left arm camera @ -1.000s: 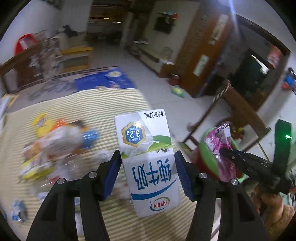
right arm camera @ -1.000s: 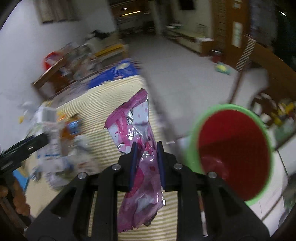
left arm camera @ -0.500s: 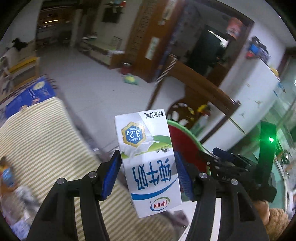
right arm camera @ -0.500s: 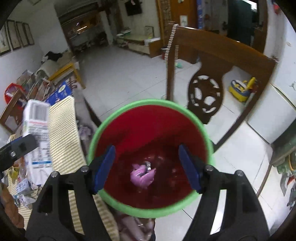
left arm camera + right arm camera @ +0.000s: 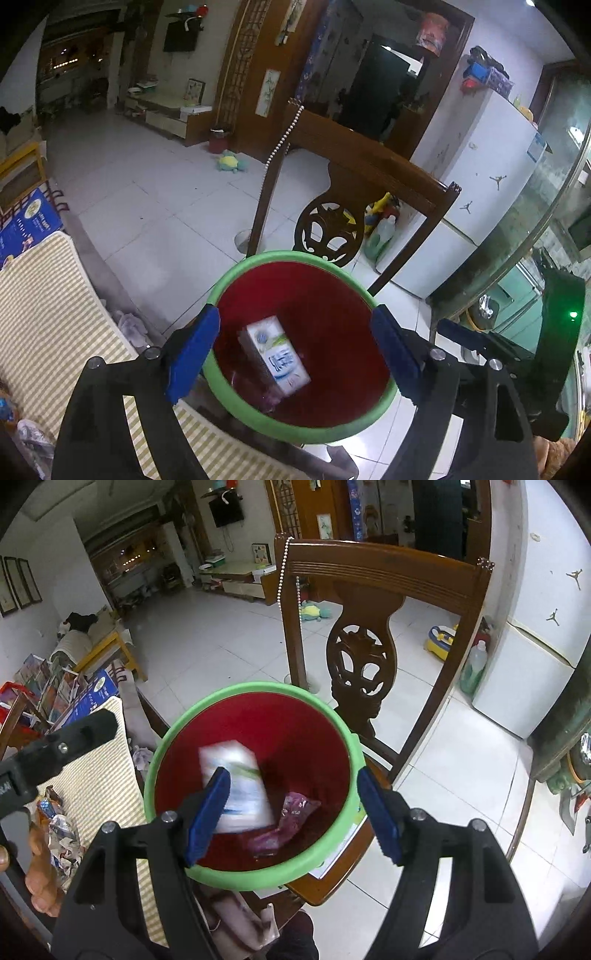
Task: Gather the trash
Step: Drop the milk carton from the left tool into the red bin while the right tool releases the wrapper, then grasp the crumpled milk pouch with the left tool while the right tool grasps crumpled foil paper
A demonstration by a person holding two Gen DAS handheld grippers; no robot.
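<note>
A red bin with a green rim [image 5: 280, 254] stands on a chair seat beside the table. My left gripper [image 5: 295, 325] hovers over it. Its jaws are opening and nothing is between them. The white milk carton [image 5: 279, 356] is loose inside the bin and tilted; in the right wrist view this carton [image 5: 240, 786] is blurred. My right gripper [image 5: 293, 797] is also above the bin's rim [image 5: 258, 686], open and empty. A pink foil wrapper [image 5: 291, 812] lies on the bin's bottom. The right gripper's finger [image 5: 461, 332] shows at the right of the left wrist view.
A carved wooden chair [image 5: 369, 602] holds the bin. The table with a striped yellow cloth [image 5: 48, 314] lies to the left, with more wrappers [image 5: 59, 823] on it. A person's hand [image 5: 37, 867] holds the left gripper. A white fridge [image 5: 480, 166] stands behind on tiled floor.
Both grippers swung from over the table to over the bin. The right one let the pink wrapper fall in. The left one opened and the milk carton dropped.
</note>
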